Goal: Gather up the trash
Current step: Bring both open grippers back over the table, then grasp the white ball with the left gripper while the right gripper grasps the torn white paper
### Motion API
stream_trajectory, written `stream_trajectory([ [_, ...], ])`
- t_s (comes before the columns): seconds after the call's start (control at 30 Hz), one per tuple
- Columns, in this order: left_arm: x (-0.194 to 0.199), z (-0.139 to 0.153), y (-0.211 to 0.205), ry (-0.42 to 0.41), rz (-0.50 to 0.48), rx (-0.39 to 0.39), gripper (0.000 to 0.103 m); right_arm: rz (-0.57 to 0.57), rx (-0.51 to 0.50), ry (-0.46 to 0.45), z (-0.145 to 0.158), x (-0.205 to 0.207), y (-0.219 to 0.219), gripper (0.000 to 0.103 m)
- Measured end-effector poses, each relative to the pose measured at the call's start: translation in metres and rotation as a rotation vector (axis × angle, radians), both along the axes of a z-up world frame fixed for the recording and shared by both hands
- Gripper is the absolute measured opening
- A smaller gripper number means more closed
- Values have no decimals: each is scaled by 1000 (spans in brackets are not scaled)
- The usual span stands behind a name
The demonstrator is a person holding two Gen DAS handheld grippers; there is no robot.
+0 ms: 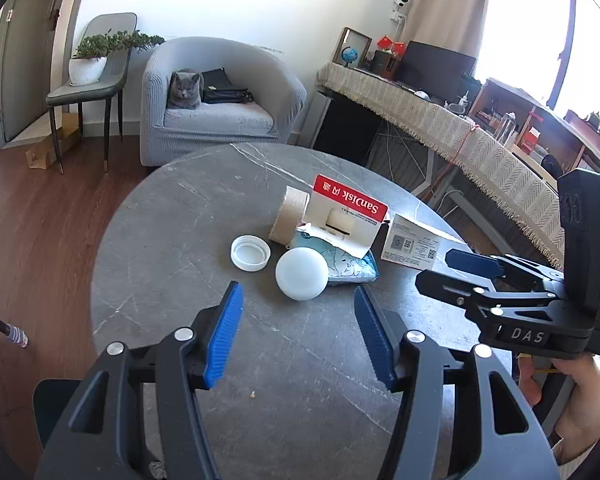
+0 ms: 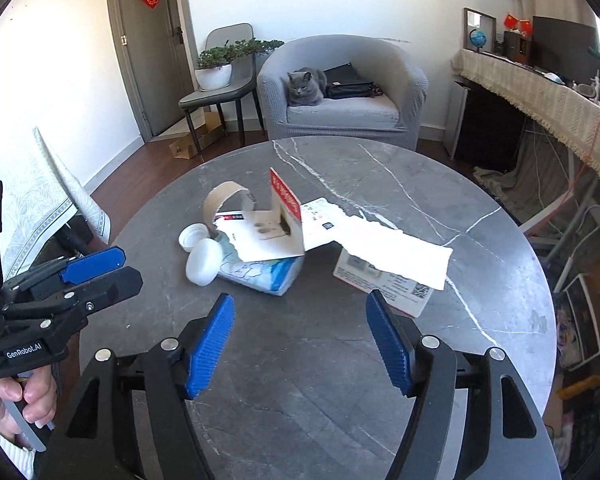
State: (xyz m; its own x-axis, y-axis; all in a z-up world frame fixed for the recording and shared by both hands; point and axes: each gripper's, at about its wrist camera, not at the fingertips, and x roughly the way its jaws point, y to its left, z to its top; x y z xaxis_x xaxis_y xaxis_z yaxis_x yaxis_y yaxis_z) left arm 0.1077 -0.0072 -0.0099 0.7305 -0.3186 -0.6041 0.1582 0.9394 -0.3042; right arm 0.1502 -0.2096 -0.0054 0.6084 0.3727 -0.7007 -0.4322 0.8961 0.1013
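Note:
Trash lies in a cluster on the round grey marble table (image 1: 188, 248): a red-and-white SanDisk card package (image 1: 346, 216), a cardboard tube (image 1: 288, 216), two white plastic lids (image 1: 250, 253) (image 1: 302, 273), a blue-and-white tissue pack (image 1: 352, 266) and a printed paper card (image 1: 412, 246). In the right wrist view the same pile shows: package (image 2: 278, 224), tube (image 2: 222, 200), lids (image 2: 204, 260), tissue pack (image 2: 266, 274), torn white paper (image 2: 396, 256). My left gripper (image 1: 298, 312) is open and empty just short of the round lid. My right gripper (image 2: 300, 320) is open and empty just short of the tissue pack.
A grey armchair (image 1: 220, 92) with a grey cat (image 1: 184, 90) and a black bag stands behind the table. A chair with a potted plant (image 1: 90, 60) is at the left. A cloth-covered desk (image 1: 460, 128) runs along the right. Wooden floor surrounds the table.

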Motion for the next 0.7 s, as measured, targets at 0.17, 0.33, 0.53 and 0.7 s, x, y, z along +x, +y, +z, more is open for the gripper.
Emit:
stream_trajectory([
  [0.17, 16, -9, -7, 33, -9, -10, 60, -25, -8, -5, -2, 10, -9, 81],
  [0.33, 31, -18, -12, 64, -11, -25, 60, -56, 4, 11, -6, 20, -18, 83],
  [0.53, 44, -24, -18, 93, -15, -26, 59, -138, 73, 65, -11, 35, -32, 83],
  [0.7, 51, -28, -17, 119, -14, -28, 41, -216, 119, 81, -11, 42, -33, 89],
])
